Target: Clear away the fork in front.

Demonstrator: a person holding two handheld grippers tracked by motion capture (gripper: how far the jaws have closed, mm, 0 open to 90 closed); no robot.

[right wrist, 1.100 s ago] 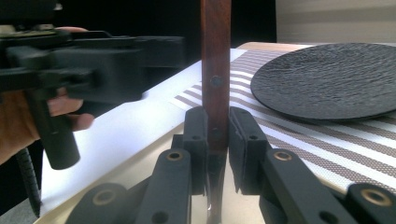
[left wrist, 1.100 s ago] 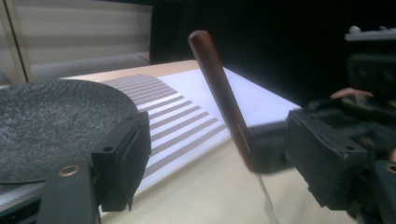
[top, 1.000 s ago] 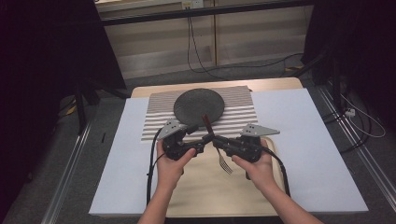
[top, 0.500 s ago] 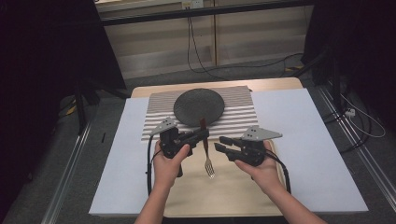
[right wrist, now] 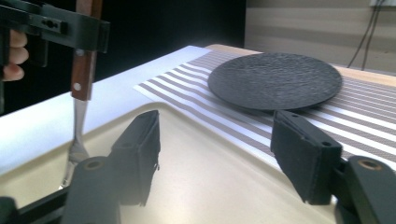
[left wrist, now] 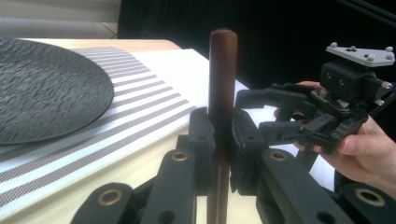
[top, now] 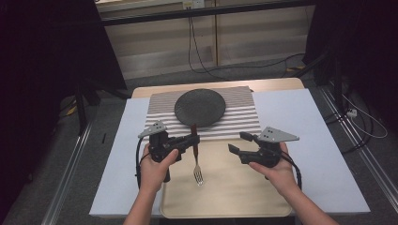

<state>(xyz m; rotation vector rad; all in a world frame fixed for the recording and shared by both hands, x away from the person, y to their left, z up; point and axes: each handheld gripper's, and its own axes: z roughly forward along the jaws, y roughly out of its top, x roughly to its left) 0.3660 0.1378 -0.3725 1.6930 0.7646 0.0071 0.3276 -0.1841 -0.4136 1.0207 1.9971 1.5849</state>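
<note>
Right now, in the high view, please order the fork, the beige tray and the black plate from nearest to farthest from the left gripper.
1. Fork: clamped by its wooden handle in the left gripper, tines hanging down.
2. Beige tray: just below the fork's tines, on the near side.
3. Black plate: behind, on the striped mat.

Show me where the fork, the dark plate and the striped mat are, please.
fork (top: 194,140): high view, on its wooden handle, just above the left claw's grip.
dark plate (top: 200,107): high view, on the middle of its textured face.
striped mat (top: 244,119): high view, on the bare stripes right of the plate.
</note>
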